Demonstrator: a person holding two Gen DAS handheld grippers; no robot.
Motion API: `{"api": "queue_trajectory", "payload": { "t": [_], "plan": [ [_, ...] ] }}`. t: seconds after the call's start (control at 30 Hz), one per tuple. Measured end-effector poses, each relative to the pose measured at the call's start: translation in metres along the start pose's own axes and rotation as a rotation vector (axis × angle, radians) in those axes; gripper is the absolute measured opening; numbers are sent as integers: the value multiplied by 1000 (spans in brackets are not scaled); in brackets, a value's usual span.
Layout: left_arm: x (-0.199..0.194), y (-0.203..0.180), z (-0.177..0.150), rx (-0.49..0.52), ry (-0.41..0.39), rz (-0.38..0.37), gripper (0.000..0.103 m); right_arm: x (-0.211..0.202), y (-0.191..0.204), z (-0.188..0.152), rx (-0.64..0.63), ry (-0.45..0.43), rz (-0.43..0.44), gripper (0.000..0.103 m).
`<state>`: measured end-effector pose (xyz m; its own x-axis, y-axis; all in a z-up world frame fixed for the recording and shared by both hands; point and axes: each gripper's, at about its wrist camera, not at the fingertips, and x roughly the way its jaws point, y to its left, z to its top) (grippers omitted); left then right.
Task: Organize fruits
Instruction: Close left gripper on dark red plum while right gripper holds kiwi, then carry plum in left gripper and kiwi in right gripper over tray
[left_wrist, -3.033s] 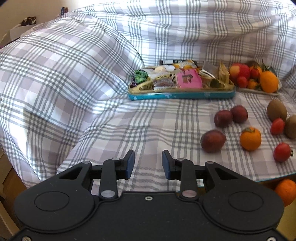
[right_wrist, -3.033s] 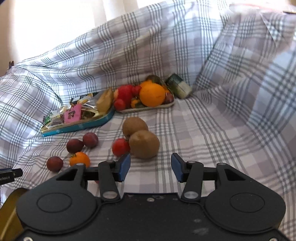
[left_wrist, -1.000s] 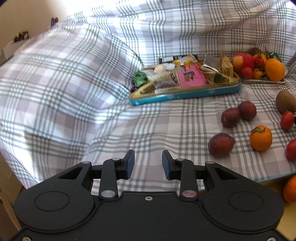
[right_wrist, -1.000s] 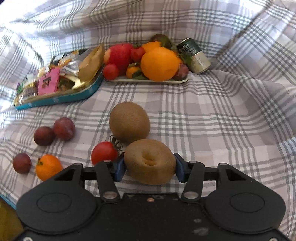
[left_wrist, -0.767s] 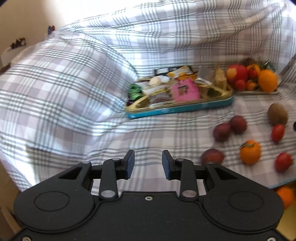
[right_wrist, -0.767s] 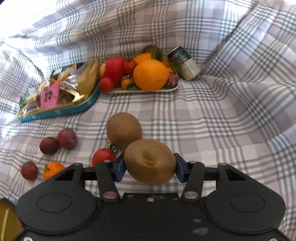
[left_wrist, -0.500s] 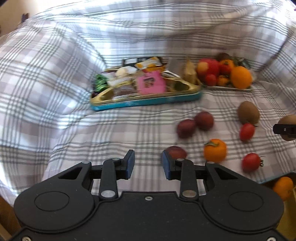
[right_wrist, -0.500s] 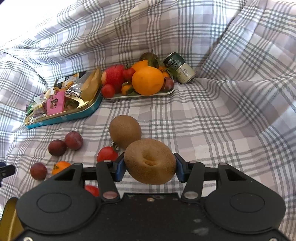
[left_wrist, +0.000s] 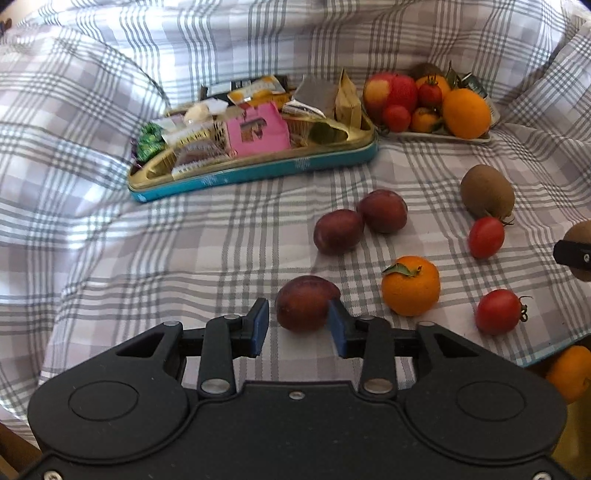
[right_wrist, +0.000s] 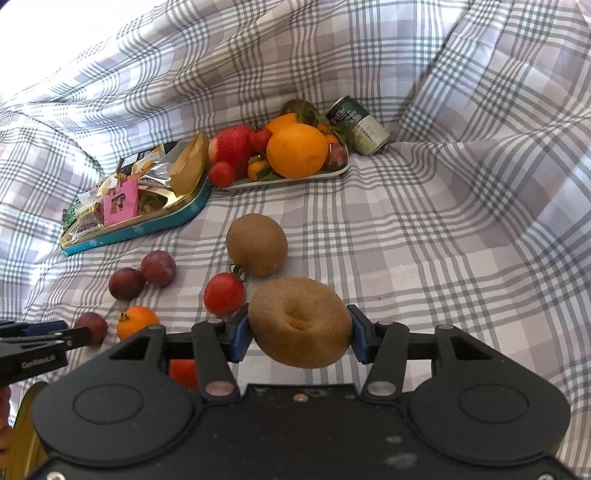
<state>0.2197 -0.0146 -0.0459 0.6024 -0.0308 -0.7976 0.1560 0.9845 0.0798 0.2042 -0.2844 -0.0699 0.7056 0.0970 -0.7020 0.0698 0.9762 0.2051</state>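
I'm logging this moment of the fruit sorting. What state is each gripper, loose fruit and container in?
Left gripper: jaws just opened, open around a plum on the cloth.
Right gripper: shut on a kiwi, lifted.
Second kiwi: loose on the cloth.
Fruit plate: piled full.
Snack tin: lidless, filled.
Can: lying tipped.

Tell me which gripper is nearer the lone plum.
Left. The left gripper has just opened around the plum; the right gripper holds a kiwi well off to the side.
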Motion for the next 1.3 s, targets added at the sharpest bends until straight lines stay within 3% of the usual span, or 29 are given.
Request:
{"api": "queue_trajectory", "payload": {
  "t": [0.4,0.8,0.93,1.3],
  "plan": [
    [31,-3,10,-18,50,7,51,15,-3,-2,30,27,-12,54],
    [33,-3,12,-24,37,1,48,22,-5,-6,52,55,-3,54],
    [23,-3,12,-29,22,-9,48,16,-1,-6,48,45,-2,54],
    [-48,-3,11,-28,-77,-3,48,-38,12,-9,29,-34,27,54]
  ]
}}
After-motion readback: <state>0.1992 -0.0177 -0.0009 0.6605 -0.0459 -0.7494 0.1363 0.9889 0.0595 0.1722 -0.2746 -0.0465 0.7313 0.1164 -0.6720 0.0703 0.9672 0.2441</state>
